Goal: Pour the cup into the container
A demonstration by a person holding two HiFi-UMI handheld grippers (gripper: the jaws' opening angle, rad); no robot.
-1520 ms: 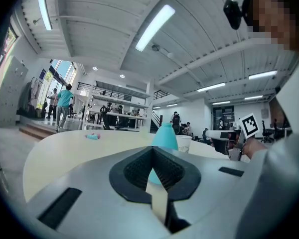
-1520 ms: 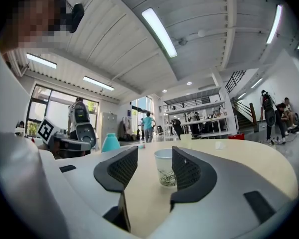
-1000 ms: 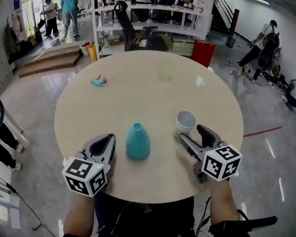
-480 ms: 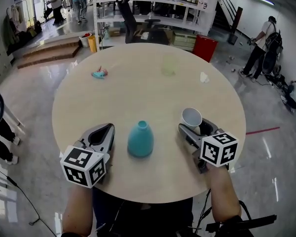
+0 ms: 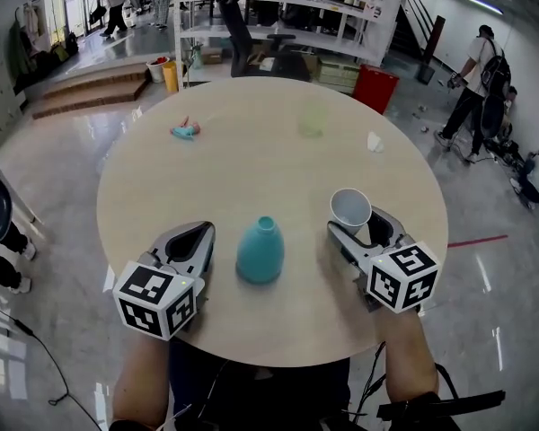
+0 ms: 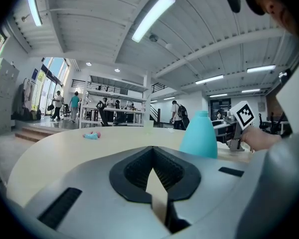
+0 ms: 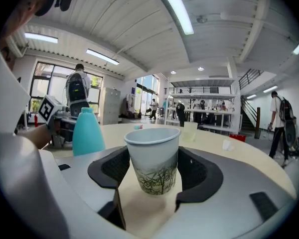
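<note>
Two grippers: both sit at the near edge of the round table (image 5: pixel 251 164), jaws aimed at the far side, with their marker cubes hanging out past the rim.
Left gripper (image 5: pixel 201 233): near left, low over the table top; its jaws are together at the tips with nothing between them.
Right gripper (image 5: pixel 357 225): near right; its jaws are clamped on the cup, one pad against each side.
Cup (image 5: pixel 350 208): white paper with a green plant print, mouth open; it is held between the right jaws, to the right of the container. I cannot tell whether its base touches the table.
Container (image 5: pixel 260 251): teal, with a wide base and a narrow open neck. It stands upright between the two grippers and touches neither.
Gaps: a narrow strip of bare table separates the container from the left gripper; a wider strip lies between it and the right gripper.
Open room: the whole middle of the table is bare, from the container to the far things.
Far left: a small pink and teal object (image 5: pixel 184 130) lies near the rim.
Far middle: a pale green see-through cup (image 5: pixel 311 119) stands upright.
Far right: a small white scrap (image 5: pixel 374 142) lies close to the edge.
Beyond the rim: shiny floor surrounds the table; a red bin (image 5: pixel 375 89) stands just past the far right edge, and shelving (image 5: pixel 278 12) stands behind it.
</note>
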